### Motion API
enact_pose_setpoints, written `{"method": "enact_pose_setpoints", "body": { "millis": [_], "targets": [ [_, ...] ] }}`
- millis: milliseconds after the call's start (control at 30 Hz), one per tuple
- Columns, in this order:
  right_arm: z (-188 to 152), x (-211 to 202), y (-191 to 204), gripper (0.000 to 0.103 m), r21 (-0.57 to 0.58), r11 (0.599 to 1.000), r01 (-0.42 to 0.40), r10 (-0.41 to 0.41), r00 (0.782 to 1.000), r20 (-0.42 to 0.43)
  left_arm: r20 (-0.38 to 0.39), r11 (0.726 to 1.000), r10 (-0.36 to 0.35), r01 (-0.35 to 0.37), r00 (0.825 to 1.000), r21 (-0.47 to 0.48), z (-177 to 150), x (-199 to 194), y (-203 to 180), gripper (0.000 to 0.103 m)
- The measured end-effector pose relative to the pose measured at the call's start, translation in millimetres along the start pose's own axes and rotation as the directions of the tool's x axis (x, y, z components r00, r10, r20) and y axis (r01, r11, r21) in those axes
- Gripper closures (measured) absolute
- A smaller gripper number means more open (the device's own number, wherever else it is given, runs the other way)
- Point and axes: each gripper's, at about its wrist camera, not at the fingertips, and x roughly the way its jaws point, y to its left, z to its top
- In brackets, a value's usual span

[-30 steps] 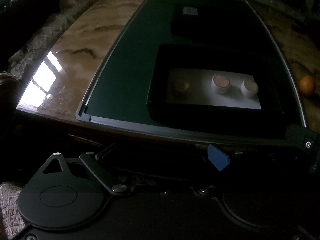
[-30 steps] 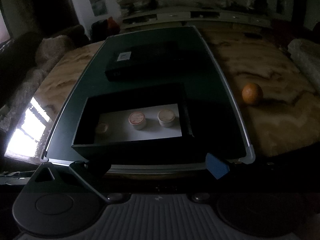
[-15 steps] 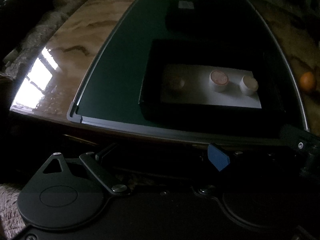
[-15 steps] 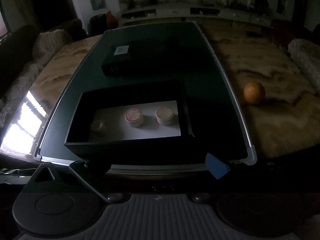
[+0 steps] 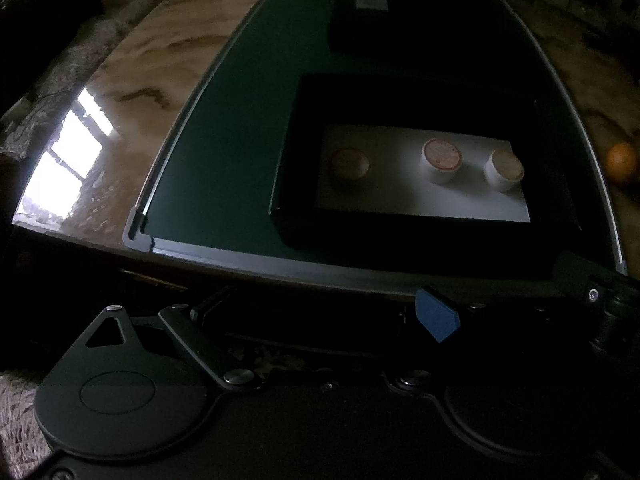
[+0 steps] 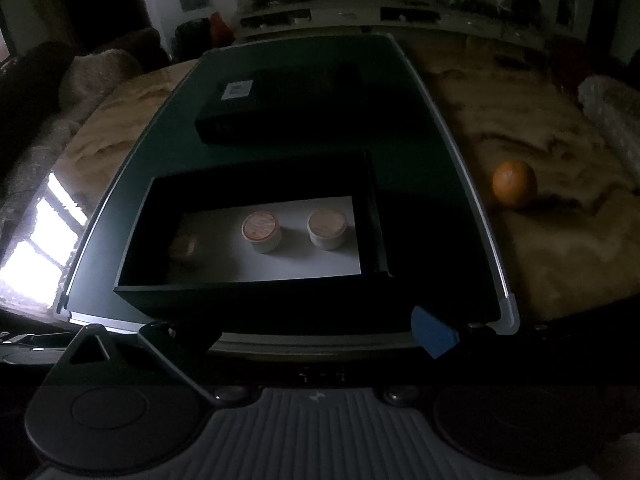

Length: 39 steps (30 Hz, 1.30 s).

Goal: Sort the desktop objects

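Compared with a second ago, both views sit a little lower and closer to the open black box [image 5: 424, 232], which fills more of each picture; the things on the table [image 5: 132, 92] lie where they were.

The left gripper [image 5: 320, 312] points steeply down at the near edge of the dark green mat [image 5: 224, 152]. Its fingers stand spread wide, one blue pad [image 5: 436, 316] showing on the right, with nothing between them. The right gripper [image 6: 316, 332] is tilted down a little less steeply toward the same edge, its blue pad [image 6: 434, 332] and dark opposite finger [image 6: 180, 336] well apart and nothing pinched. Neither gripper touches the box.

The box [image 6: 256, 300] rests on the mat [image 6: 420, 184] and has a white floor. In it stand three small round tubs in a row: a dim tan one [image 5: 349, 165] at the left, partly in shadow, one with a pinkish printed lid [image 5: 441, 159] in the middle, and one with a plain beige lid [image 5: 505, 168] at the right. In the right wrist view they read the same way: shadowed tub [image 6: 185, 249], pink-lidded tub [image 6: 261, 231], beige-lidded tub [image 6: 327, 228].

Behind the open box lies a shut black case with a white label [image 6: 280, 108]. An orange [image 6: 514, 183] sits on the marbled table [image 6: 560, 240], off the mat to the right, well apart from the box.
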Motion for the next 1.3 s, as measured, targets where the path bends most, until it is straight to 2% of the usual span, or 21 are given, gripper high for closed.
{"method": "enact_pose_setpoints", "body": {
  "millis": [600,933,1300],
  "targets": [
    [5.1,24.1,1.3,0.000,-0.014,1.000,0.006,-0.006,1.000,-0.021,-0.022,1.000,-0.014,0.014,1.000,-0.004,10.1,22.8,-0.1,0.008],
    [8.2,40.0,-4.5,0.000,0.014,0.999,-0.050,0.050,0.998,-0.028,-0.026,1.000,-0.013,0.013,1.000,-0.002,13.5,32.8,1.3,0.007],
    [14.9,42.4,-5.4,0.000,-0.013,0.998,-0.064,0.065,0.994,0.090,-0.025,1.000,-0.012,0.012,1.000,0.006,25.0,44.5,-0.1,0.008]
  ]
}}
